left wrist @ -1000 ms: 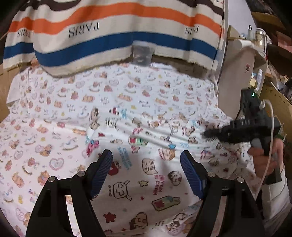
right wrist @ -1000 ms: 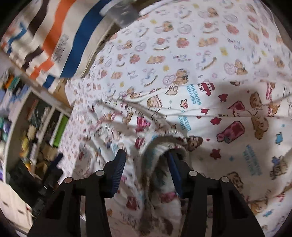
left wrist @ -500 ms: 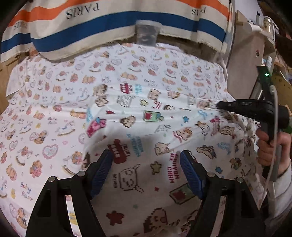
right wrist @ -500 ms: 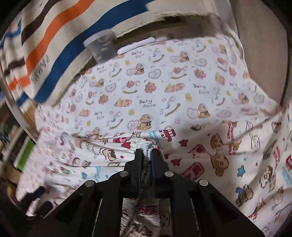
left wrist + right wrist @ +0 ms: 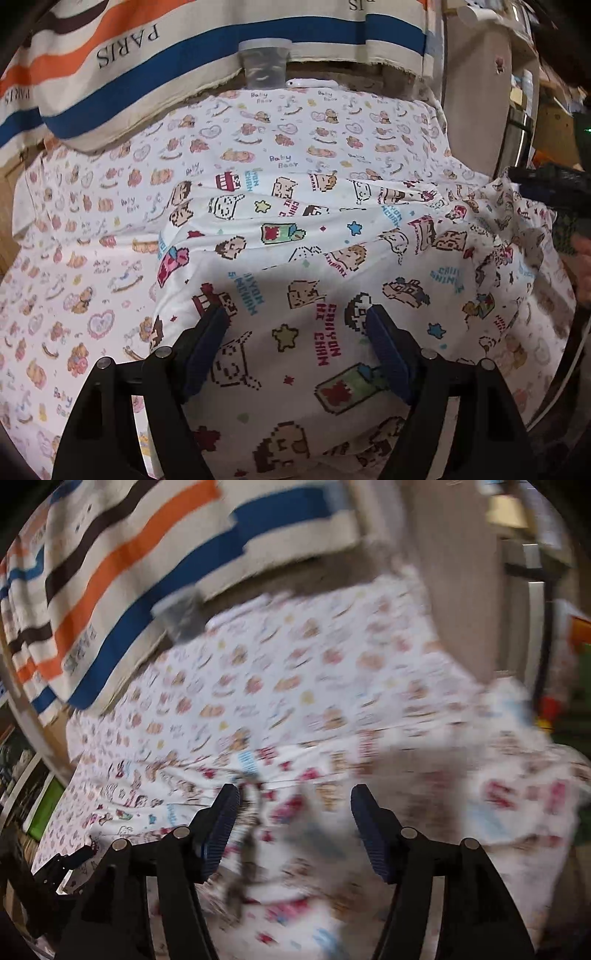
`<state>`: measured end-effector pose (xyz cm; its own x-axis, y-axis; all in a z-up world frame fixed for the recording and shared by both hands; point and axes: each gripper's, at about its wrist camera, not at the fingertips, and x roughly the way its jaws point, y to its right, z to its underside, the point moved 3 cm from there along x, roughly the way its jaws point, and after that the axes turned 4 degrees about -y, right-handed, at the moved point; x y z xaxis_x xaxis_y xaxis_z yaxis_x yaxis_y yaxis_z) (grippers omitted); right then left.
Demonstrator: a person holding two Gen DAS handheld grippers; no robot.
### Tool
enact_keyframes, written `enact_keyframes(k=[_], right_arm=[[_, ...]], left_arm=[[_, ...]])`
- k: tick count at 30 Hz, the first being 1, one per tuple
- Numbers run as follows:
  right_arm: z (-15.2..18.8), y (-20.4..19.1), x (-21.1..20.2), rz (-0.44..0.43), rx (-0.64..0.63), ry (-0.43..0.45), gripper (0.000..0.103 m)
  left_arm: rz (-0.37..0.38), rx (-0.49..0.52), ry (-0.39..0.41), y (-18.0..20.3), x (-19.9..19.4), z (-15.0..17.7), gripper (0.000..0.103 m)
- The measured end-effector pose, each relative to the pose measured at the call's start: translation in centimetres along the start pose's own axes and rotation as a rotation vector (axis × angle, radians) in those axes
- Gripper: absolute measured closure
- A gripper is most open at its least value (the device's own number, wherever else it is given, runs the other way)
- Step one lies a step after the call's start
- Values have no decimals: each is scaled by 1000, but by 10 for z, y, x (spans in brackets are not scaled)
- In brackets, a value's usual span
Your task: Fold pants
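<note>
White pants [image 5: 317, 258] with pixel cartoon prints lie spread on a bear-print sheet [image 5: 92, 236]. In the left wrist view my left gripper [image 5: 297, 345] is open, low over the near part of the pants, with nothing between its pads. My right gripper [image 5: 546, 186] shows at the far right edge by the bunched waistband. In the blurred right wrist view the right gripper [image 5: 293, 812] is open, and the pants [image 5: 295, 812] lie below it with a dark edge of cloth hanging beside the left finger [image 5: 221, 819].
A striped "PARIS" cloth [image 5: 184, 55] hangs across the back above the sheet, with a clear plastic cup [image 5: 264, 62] under it. A beige panel [image 5: 476, 96] and cluttered shelves stand at the right. The left gripper [image 5: 55, 871] shows at the lower left of the right wrist view.
My right gripper was shut on the waistband half a second ago and has opened, letting it go while moving fast. The left gripper has moved forward over the pants.
</note>
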<state>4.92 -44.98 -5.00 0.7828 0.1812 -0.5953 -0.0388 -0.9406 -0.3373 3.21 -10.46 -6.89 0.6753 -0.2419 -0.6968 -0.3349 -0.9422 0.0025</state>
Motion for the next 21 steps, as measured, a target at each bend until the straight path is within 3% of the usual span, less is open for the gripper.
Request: enact_keyframes(k=[9, 13, 21], right_arm=[[12, 81, -38, 166, 103, 53, 38], [20, 114, -42, 205, 172, 48, 38], [33, 143, -36, 246, 255, 25, 38]], left_arm=[[7, -52, 30, -10, -5, -2, 18], [0, -53, 27, -10, -5, -1, 18], [-1, -57, 18, -10, -3, -2, 18]])
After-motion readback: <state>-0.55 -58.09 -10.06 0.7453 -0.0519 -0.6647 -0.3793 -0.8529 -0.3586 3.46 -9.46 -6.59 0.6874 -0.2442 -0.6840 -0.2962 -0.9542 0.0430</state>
